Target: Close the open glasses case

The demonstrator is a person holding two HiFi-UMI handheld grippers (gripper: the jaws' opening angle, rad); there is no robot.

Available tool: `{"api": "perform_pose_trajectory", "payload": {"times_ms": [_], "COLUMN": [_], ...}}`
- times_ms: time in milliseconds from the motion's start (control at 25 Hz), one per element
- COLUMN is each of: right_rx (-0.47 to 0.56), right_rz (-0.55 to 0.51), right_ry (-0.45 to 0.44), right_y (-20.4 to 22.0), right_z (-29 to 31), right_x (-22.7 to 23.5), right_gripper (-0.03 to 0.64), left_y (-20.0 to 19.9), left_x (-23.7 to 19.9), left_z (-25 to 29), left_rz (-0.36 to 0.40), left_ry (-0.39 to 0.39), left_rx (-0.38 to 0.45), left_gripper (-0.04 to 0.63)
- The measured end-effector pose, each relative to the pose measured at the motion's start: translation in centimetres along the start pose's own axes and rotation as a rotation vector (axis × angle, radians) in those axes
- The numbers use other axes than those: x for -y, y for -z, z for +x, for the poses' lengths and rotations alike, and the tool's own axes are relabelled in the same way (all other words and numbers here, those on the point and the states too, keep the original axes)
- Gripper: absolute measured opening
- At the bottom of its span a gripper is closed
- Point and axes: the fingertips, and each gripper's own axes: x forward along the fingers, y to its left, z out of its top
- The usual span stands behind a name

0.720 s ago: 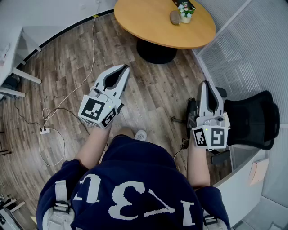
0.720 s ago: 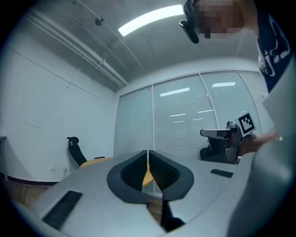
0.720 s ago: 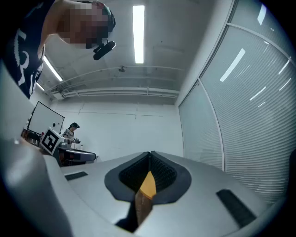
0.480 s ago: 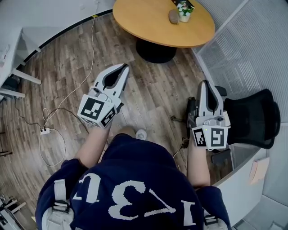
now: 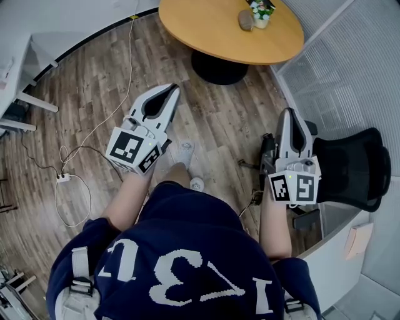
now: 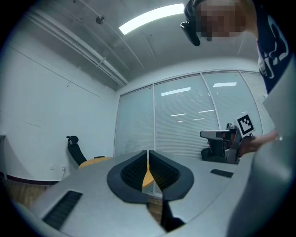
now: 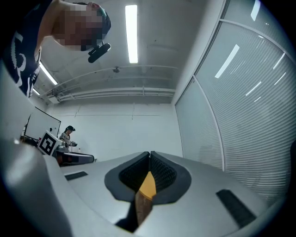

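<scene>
1. Holding both tools out in front, a standing person faces a round wooden table [image 5: 206, 28]. The left tongs [image 5: 170, 92] and the right tongs [image 5: 290, 114] are each pressed together, with nothing between them.
2. A small grey-brown oval thing [image 5: 244, 20], probably the glasses case, lies on the table well ahead of both tongs. It sits just beside a small potted plant [image 5: 260, 11]. It is too small to tell whether its lid is up.
3. The step in hand looks like the approach; the closing has not begun. The next move calls for stepping nearer and carrying the tongs over the table's near edge. Then one pair could steady the base while the other pushes the lid down.
4. Ahead of the left tongs, bare wooden floor [image 5: 206, 119] runs to the table's dark pedestal [image 5: 215, 69]. A white cable [image 5: 94, 134] loops on the floor off to their left.
5. A black office chair [image 5: 353, 165] stands just right of the right tongs, with a glass partition [image 5: 350, 69] beyond, so that side is tight.
</scene>
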Motion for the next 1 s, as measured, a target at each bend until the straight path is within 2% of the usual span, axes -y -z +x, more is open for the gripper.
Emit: {"api": "perform_pose_trajectory", "payload": {"times_ms": [400,720,1000], "right_rx": [-0.028,0.005,0.026], "right_rz": [-0.014,-0.020,-0.036], "right_ry": [-0.006,0.022,0.045], "right_y": [2.1,2.4,2.8], "right_z": [7.3,17.3,23.8], "right_x": [1.9,4.5,5.8], "right_gripper": [0.032,0.032,0.034], "left_y": [1.1,0.0,-0.4], "left_x": [-5.7,-12.7,-17.7], "left_z": [6.8,15.8,21.3], "left_rz": [-0.026,-0.010,-0.010], "left_ry": [0.007,0.066,0.098], "left_rx": [0.012,0.040,0.063], "left_gripper": [0.025,0.025,0.025]}}
